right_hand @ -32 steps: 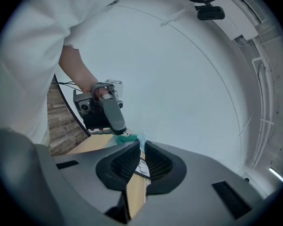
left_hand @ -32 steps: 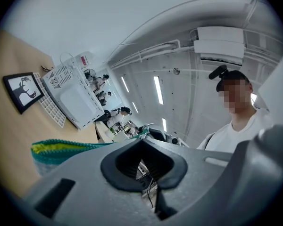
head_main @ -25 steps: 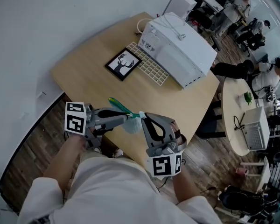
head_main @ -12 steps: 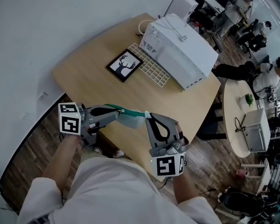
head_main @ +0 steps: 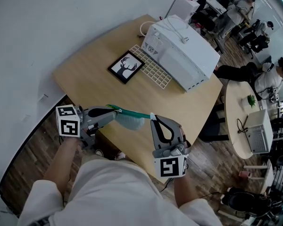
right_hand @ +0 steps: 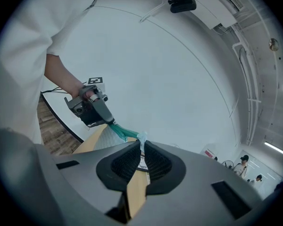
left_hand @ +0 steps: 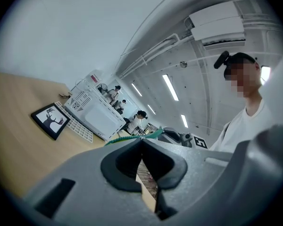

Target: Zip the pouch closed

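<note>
Pouch point(head_main: 130, 121) pale, green-edged, stretched between left gripper point(head_main: 112, 111) and right gripper point(head_main: 152, 118), fingers of each clamped on it.

Head view, counted: 2 grippers, i.e. left gripper point(head_main: 114, 111) and right gripper point(head_main: 153, 119); 1 pouch point(head_main: 130, 122). 2 tables are seen: 1 wooden table point(head_main: 92, 81), 1 round table point(head_main: 235, 114). 1 deer pic point(head_main: 126, 66), 1 keyboard point(head_main: 154, 70) and 1 white appliance point(head_main: 185, 52) are noted. Approx. 3 ppl point(head_main: 272, 78) are made out in bkgd (small, count unsure).
</note>
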A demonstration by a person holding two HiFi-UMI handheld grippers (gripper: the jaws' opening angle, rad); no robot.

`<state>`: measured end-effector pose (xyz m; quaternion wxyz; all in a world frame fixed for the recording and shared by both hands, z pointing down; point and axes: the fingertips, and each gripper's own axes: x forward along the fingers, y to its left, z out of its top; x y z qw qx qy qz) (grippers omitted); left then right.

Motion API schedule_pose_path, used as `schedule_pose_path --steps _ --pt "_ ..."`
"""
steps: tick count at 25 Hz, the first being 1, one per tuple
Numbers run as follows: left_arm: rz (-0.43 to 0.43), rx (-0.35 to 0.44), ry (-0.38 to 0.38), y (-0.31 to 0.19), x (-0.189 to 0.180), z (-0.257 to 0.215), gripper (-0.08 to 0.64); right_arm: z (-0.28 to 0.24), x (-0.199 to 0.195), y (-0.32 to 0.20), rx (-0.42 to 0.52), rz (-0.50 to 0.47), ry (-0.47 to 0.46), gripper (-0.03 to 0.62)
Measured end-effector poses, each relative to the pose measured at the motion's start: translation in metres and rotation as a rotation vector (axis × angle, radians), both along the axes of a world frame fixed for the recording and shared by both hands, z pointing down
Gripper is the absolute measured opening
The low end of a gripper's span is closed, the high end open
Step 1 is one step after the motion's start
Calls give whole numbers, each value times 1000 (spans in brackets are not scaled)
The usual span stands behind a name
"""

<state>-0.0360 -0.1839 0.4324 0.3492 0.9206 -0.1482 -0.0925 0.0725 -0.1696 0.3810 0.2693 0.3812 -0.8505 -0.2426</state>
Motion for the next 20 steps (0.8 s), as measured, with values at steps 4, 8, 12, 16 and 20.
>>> schedule_pose_path --steps 4,8,12,16,20 --pt "-5 16 -25 1 -3 1 11 3 2 2 1 10 15 29" --pt "-43 18 -33 -3 -12 2 9 1 8 1 4 37 7 29" --pt "-55 24 -42 -2 -20 2 11 -2 15 0 9 60 10 29" --pt "-48 38 -54 0 -19 1 11 1 18 2 11 75 22 29" --pt "-49 40 -59 5 -20 1 11 2 19 9 7 83 32 29"
